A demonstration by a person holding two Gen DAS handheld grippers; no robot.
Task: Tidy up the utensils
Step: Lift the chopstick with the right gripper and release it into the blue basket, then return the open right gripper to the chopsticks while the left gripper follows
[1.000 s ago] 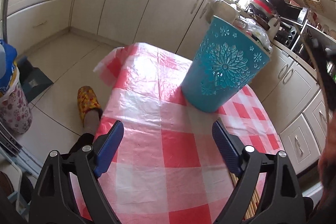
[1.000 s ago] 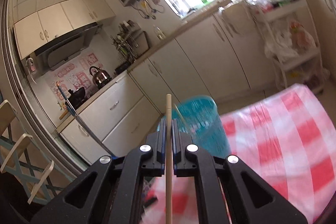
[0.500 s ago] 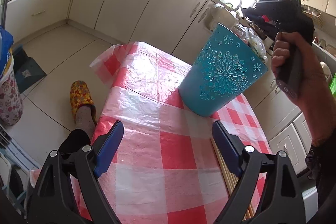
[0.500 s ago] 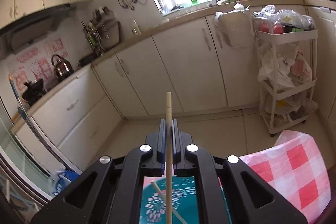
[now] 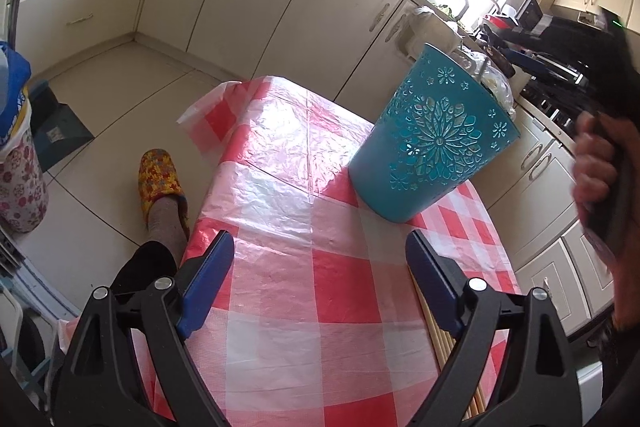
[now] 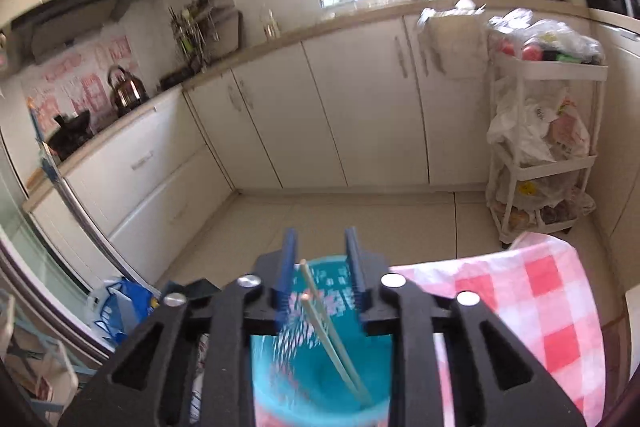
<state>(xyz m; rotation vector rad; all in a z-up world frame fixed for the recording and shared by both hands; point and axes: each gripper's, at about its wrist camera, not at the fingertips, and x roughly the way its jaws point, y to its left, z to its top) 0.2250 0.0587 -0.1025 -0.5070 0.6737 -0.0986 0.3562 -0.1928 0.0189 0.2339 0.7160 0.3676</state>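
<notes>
A teal perforated holder [image 5: 430,141] stands on the red-and-white checked tablecloth [image 5: 304,279]. My left gripper [image 5: 320,263] is open and empty, low over the cloth in front of the holder. Several wooden chopsticks [image 5: 438,337] lie on the cloth by its right finger. My right gripper [image 6: 318,247] is open directly above the holder [image 6: 320,347]; two chopsticks [image 6: 332,331] lean inside it, free of the fingers. In the left wrist view the right gripper [image 5: 532,57] reaches over the holder's rim from the right, held by a hand [image 5: 600,183].
The table's left edge drops to a tiled floor where a foot in a yellow slipper [image 5: 160,183] stands. Cream cabinets [image 6: 320,115] line the walls. A white rack with bags [image 6: 540,147] stands past the table's far corner.
My right gripper has opened above the holder and let go of the chopstick, which now leans inside it. The left gripper has stayed open and nearly still.
</notes>
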